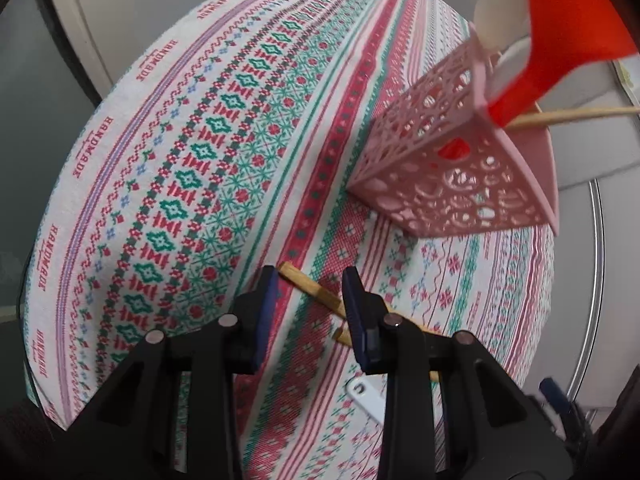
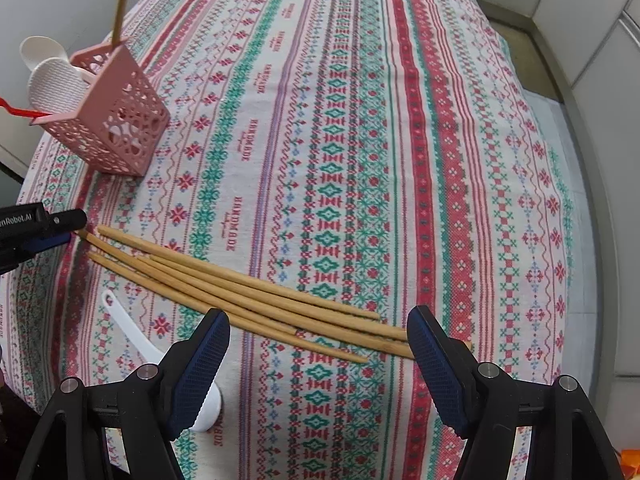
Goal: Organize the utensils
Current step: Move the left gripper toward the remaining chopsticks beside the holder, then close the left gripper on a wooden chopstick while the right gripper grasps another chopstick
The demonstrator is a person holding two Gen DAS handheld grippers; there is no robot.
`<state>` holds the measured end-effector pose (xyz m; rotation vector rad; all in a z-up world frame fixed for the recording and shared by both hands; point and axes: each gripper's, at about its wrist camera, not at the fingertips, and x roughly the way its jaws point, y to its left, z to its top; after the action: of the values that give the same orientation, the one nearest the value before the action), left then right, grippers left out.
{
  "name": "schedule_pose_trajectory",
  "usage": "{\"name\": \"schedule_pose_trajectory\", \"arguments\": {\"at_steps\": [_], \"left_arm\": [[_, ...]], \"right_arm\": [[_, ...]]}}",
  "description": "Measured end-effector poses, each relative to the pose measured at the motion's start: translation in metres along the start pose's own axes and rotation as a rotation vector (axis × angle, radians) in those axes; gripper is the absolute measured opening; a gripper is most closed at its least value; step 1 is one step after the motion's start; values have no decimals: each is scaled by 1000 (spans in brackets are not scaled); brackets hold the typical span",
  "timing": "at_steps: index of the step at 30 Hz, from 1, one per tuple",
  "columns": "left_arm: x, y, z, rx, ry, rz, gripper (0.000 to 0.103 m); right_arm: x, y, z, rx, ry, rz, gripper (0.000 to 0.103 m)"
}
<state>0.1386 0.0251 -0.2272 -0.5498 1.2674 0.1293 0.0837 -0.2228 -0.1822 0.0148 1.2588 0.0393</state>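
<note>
Slim wooden chopsticks (image 2: 256, 300) lie fanned on the woven patterned tablecloth (image 2: 360, 120), near a smooth white spoon (image 2: 132, 340). The left gripper (image 1: 310, 286) straddles one end, unclenched; the right gripper (image 2: 320, 332) gapes wide. Far left stands a pink lattice-cut utensil holder (image 2: 116, 120).

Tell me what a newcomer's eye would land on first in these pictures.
The busy striped tablecloth fills both views. Next comes the pink basket at the far left of the right wrist view, holding white spoons, a red utensil and one chopstick. In front of the open right gripper lies a bundle of wooden chopsticks, whose far ends sit between the fingers of the left gripper.
</note>
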Motion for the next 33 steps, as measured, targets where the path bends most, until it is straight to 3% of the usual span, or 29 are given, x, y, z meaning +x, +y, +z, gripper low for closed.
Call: {"name": "schedule_pose_trajectory", "arguments": {"at_steps": [3,6,15,18,29,33], "left_arm": [[3,-5,-2,-53,-19,10,31],[1,1,-3,-107,-33,11,19],[-2,19,0,-196,-45,-45,11],[-6,27,6,-209,-50,-76,0],[-24,66,16,-226,-38,-126,0],[-28,71,19,-192,4,-143,1]], "right_arm": [[6,-4,0,1,15,-3,77],[12,-6,0,-7,28,-9,77],[18,-7,1,-22,38,-10,77],[18,-4,2,-30,36,-9,77],[18,34,1,-132,33,94,77],[20,46,5,-151,24,94,76]]}}
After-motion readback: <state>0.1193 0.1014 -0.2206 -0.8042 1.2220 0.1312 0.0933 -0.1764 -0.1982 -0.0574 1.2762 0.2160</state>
